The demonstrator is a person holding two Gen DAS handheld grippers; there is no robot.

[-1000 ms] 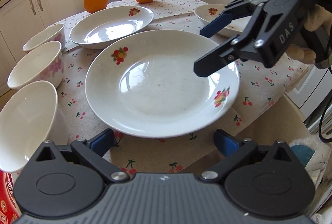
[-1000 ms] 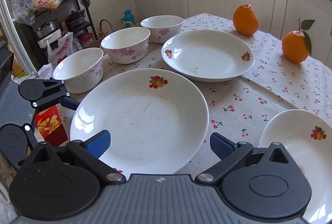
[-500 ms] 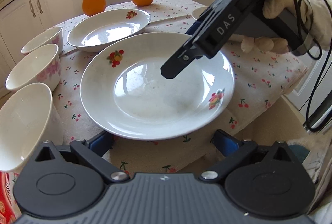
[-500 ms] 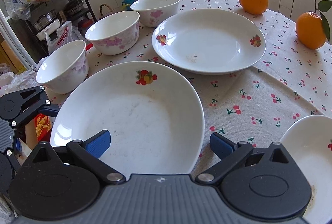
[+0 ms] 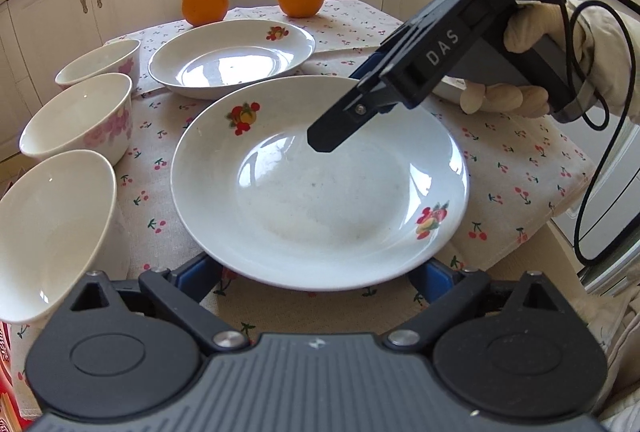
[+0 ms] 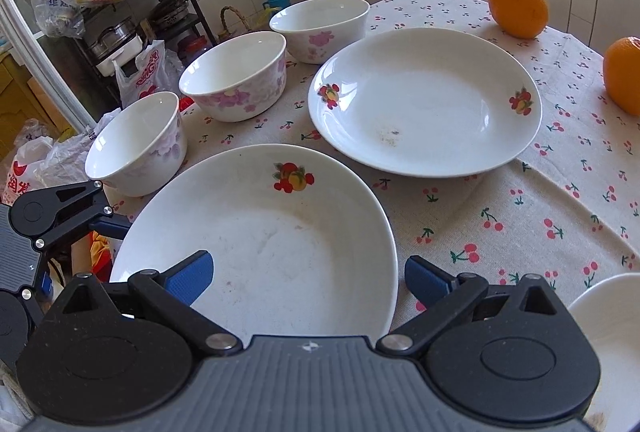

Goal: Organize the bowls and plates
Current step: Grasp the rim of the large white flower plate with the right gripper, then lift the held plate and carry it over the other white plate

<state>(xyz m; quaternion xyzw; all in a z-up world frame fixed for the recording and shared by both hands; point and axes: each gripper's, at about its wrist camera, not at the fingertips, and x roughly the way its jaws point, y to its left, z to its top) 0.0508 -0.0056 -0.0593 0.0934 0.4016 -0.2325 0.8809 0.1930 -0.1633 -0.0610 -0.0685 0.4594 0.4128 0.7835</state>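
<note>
In the left wrist view, the left hand-held gripper (image 5: 316, 278) is seen with its jaws spread wide at the near edge of the large plate (image 5: 320, 184); the jaws have just been closing a little, and the plate's near rim lies between the blue pads (image 5: 196, 276) without being pressed. The plate rests on the cherry-print cloth (image 5: 520, 168) that covers the counter. The right hand-held gripper (image 5: 332, 136) is held by a gloved hand (image 5: 532, 32) above the far right part of this plate; from this side it cannot be told whether its jaws are apart. A second plate (image 5: 232, 60) lies behind the first, and three bowls (image 5: 80, 120) are lined up along the left edge. Two oranges (image 5: 205, 5) stand at the back.

In the right wrist view, the right hand-held gripper (image 6: 308, 278) is shown released, its blue pads (image 6: 190, 276) well apart. One pad hangs over the large plate (image 6: 260, 244) and the other beside its rim, over the cloth; no contact can be made out. The second plate (image 6: 424, 104) lies beyond, with the three bowls (image 6: 236, 76) to its left and the oranges (image 6: 518, 2) at the right. The left hand-held gripper (image 6: 108, 224) is seen at the left edge, by the plate's rim. The rim of another white dish (image 6: 608, 316) shows at the lower right.
</note>
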